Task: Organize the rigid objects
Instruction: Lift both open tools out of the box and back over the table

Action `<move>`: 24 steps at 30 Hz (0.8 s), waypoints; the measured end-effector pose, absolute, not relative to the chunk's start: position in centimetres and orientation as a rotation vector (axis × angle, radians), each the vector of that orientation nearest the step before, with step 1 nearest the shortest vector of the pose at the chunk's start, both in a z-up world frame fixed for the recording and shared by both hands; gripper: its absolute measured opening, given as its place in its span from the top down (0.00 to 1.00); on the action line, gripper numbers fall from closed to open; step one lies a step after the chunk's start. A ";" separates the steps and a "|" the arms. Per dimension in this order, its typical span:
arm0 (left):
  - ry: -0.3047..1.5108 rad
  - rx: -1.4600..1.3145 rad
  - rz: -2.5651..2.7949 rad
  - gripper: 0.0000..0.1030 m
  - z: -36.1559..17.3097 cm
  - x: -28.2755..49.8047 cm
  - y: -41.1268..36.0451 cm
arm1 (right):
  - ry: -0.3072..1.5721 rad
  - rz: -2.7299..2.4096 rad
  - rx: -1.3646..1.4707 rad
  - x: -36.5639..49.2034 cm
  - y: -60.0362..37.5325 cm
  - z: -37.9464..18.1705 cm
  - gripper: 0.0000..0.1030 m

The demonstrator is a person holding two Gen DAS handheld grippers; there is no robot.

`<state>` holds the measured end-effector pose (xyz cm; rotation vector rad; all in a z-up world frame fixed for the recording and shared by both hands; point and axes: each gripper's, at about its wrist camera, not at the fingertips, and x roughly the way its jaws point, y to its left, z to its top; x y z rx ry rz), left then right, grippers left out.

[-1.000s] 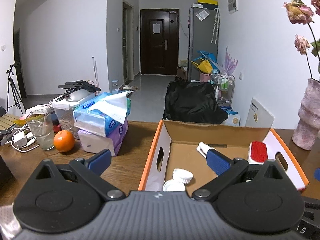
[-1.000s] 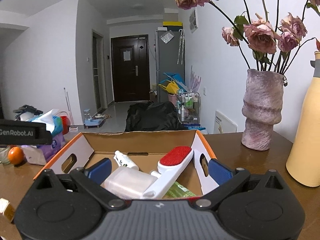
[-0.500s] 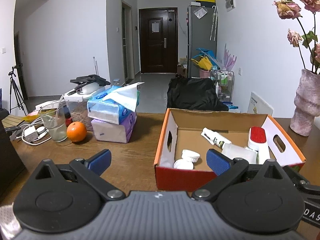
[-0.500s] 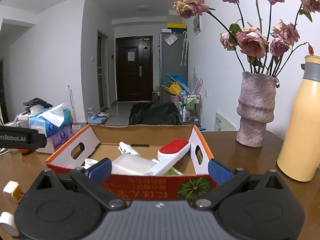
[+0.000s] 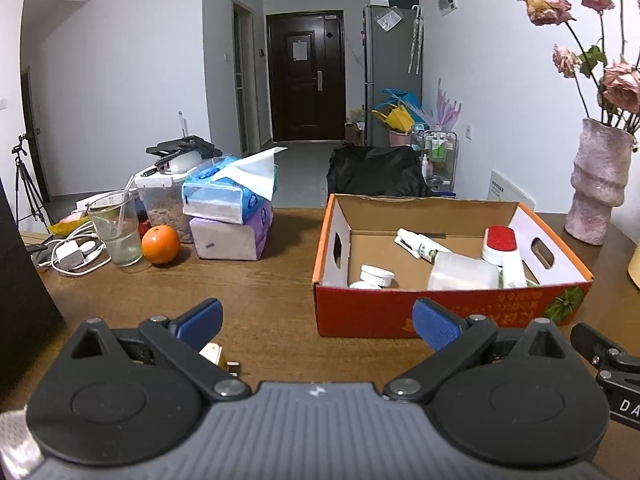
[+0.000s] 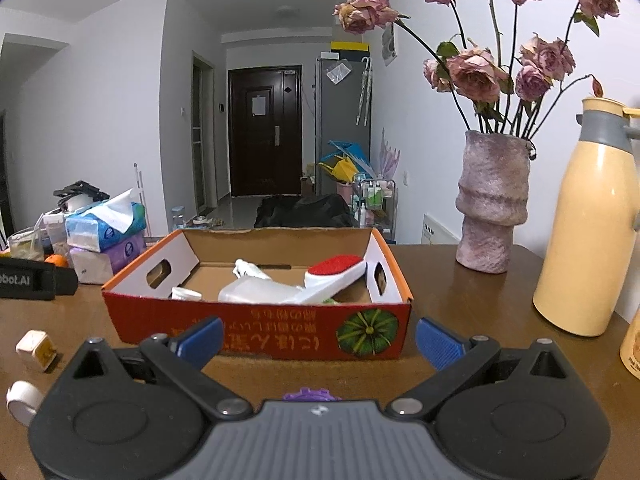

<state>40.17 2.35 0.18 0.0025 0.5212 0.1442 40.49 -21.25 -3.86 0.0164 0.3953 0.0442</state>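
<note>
A red cardboard box (image 5: 448, 312) (image 6: 256, 332) stands open on the wooden table. It holds a red-headed white lint brush (image 5: 502, 254) (image 6: 334, 276), a clear container (image 5: 460, 276) (image 6: 256, 292), a white spray bottle (image 5: 420, 242) and a white jar (image 5: 374, 274). My left gripper (image 5: 316, 320) is open and empty, in front of the box's left corner. My right gripper (image 6: 316, 336) is open and empty, in front of the box. A small cream cube (image 6: 36, 350) (image 5: 214, 354), a white roll (image 6: 20, 398) and a purple object (image 6: 310, 394) lie near the grippers.
Stacked tissue packs (image 5: 230, 216), an orange (image 5: 160, 244), a glass with a straw (image 5: 114, 228) and chargers (image 5: 76, 252) sit at the left. A pink vase of dried roses (image 6: 492, 204) and a yellow thermos (image 6: 588, 240) stand at the right.
Both grippers have pulled back from above the box toward the table's near side. The box's front wall and the small items on the table now show.
</note>
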 end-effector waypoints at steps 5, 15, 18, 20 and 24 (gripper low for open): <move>0.532 0.005 0.129 0.00 -0.2 38.7 2.1 | 0.413 0.042 0.020 39.2 -21.9 -4.2 0.00; 0.560 -0.004 0.122 0.00 -1.2 35.9 2.3 | 0.415 0.013 0.004 35.9 -23.2 -4.6 0.00; 0.565 -0.005 0.119 0.00 -1.5 35.1 2.5 | 0.418 0.008 -0.009 35.1 -23.5 -4.8 0.00; 0.570 -0.004 0.119 0.00 -1.7 34.6 2.5 | 0.422 0.004 -0.019 34.5 -23.7 -5.0 0.00; 0.585 0.003 0.120 0.00 -2.5 33.8 2.5 | 0.432 -0.006 -0.034 33.5 -24.0 -5.4 0.00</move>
